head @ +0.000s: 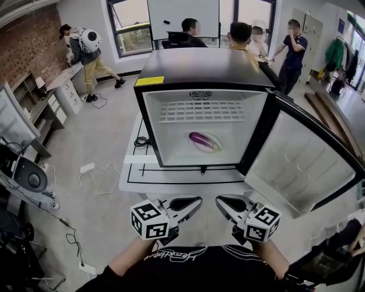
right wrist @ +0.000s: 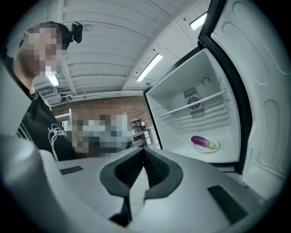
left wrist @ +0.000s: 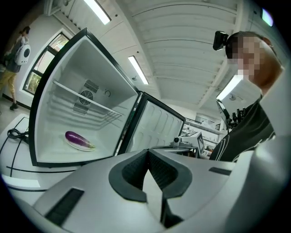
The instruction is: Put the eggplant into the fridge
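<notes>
A purple eggplant lies on a small white plate on the floor of the open fridge. It also shows in the left gripper view as the eggplant and in the right gripper view as the eggplant. My left gripper and right gripper hover side by side in front of the fridge, well short of its opening. Both are shut with nothing between the jaws, as the left gripper and the right gripper show in their own views.
The fridge door swings wide open to the right. The fridge stands on a white table with a black cable at its left. Several people stand at the back near a whiteboard. Cables and a power strip lie on the floor at left.
</notes>
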